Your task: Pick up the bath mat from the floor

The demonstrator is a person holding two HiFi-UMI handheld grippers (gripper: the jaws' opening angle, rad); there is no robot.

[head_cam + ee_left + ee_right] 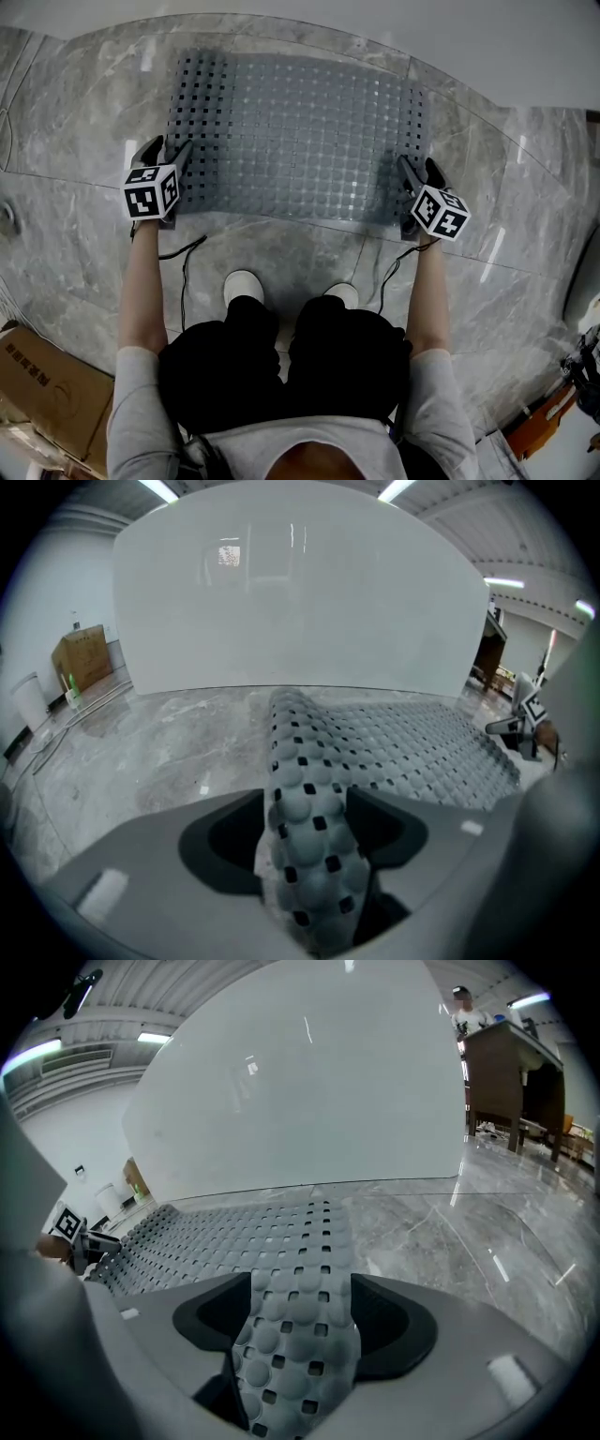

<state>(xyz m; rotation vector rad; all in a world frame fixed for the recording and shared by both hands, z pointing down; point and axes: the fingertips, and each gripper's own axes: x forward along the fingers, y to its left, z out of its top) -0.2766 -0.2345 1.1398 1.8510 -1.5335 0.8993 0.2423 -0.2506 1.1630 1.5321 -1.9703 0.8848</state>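
Observation:
The grey bath mat [300,131], studded and full of square holes, lies spread on the marble floor [84,141] in front of me. My left gripper [167,150] is at its left edge and my right gripper [420,172] at its right edge. In the left gripper view, a humped strip of the mat [305,799] runs between the wide jaws of the left gripper [305,808]. The right gripper view shows the mat's edge [300,1269] lying flatter between the spread jaws of the right gripper [300,1307]. Neither pair of pads visibly pinches it.
My white shoes [242,281] stand just behind the mat's near edge, with cables [183,258] trailing from both grippers. A cardboard box [37,384] sits at the lower left. A white curved wall [375,28] rises beyond the mat. A wooden desk [511,1063] stands off to the right.

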